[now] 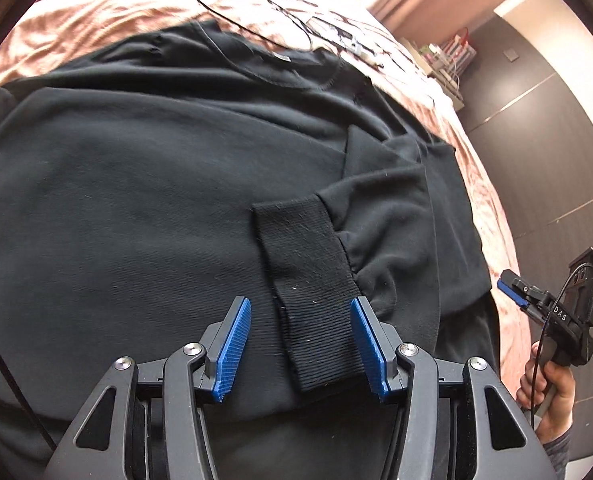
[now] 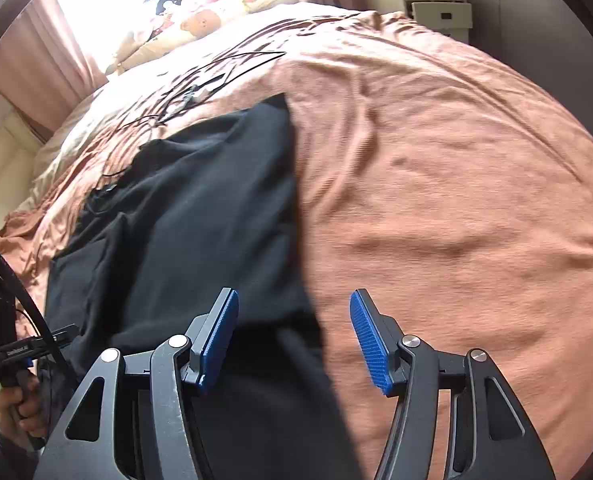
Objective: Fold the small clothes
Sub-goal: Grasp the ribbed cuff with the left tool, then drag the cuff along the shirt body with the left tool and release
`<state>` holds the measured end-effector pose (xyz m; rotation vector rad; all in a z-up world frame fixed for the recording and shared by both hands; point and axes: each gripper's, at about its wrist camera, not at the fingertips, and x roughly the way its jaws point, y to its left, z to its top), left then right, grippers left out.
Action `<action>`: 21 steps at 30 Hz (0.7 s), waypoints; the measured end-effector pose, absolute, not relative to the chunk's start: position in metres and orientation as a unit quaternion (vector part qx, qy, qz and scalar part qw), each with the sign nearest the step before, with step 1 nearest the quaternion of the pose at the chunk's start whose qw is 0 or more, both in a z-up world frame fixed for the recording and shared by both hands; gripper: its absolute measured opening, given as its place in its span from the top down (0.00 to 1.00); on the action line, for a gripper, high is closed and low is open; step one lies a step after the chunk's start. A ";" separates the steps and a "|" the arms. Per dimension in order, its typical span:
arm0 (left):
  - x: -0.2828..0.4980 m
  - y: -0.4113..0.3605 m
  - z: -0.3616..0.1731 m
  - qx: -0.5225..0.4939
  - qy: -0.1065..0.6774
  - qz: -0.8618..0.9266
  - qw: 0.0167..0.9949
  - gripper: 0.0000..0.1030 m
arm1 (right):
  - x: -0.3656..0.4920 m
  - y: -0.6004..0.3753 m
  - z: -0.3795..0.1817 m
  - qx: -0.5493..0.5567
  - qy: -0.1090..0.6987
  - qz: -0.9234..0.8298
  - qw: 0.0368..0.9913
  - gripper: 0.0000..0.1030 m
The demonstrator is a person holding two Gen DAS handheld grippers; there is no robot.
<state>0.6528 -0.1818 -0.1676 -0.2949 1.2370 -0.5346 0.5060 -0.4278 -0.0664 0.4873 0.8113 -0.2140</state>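
Black sweatshirt (image 1: 136,180) spread on the bedspread (image 2: 456,160), cuff (image 1: 312,292) folded over its body. Soft, limp fabric: pinch the ribbed cuff. Left gripper (image 1: 300,344) and right gripper (image 2: 294,340) gape, empty.

A sweatshirt (image 1: 156,184) lies spread on the bed cover (image 2: 456,200), its neckline (image 1: 296,76) at the far side. One sleeve (image 1: 380,208) is folded in across the body, and its ribbed cuff (image 1: 312,292) rests on the body panel, between the parted fingers of the left gripper (image 1: 300,340). Beyond the neckline, cables (image 1: 256,8) lie loose on the cover. The right gripper (image 2: 294,336) hangs over the garment's right edge, with bare cover to its right. Pillows (image 2: 200,16) sit at the far end of the bed, and a bedside cabinet (image 2: 440,16) stands off the far right corner.
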 end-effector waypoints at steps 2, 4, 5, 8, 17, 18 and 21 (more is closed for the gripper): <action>0.652 -0.191 -0.175 -0.148 0.581 -0.259 0.757 0.57 | 0.496 -0.435 -0.071 0.236 0.392 -0.108 0.883 0.45; 0.649 -0.202 -0.177 -0.121 0.581 -0.253 0.764 0.58 | 0.486 -0.435 -0.074 0.236 0.399 -0.105 0.880 0.45; 0.647 -0.207 -0.177 -0.107 0.576 -0.250 0.771 0.62 | 0.484 -0.433 -0.078 0.231 0.404 -0.104 0.879 0.45; 0.650 -0.207 -0.173 -0.107 0.573 -0.240 0.776 0.91 | 0.479 -0.421 -0.083 0.200 0.413 -0.094 0.883 0.45; 0.653 -0.177 -0.123 -0.051 0.532 -0.227 0.814 0.97 | 0.494 -0.394 -0.082 0.135 0.421 -0.093 0.892 0.45; 0.653 -0.170 -0.118 -0.048 0.526 -0.221 0.820 0.97 | 0.497 -0.394 -0.082 0.135 0.421 -0.094 0.892 0.45; 0.655 -0.149 -0.105 -0.046 0.514 -0.205 0.832 0.97 | 0.508 -0.392 -0.084 0.120 0.426 -0.101 0.891 0.45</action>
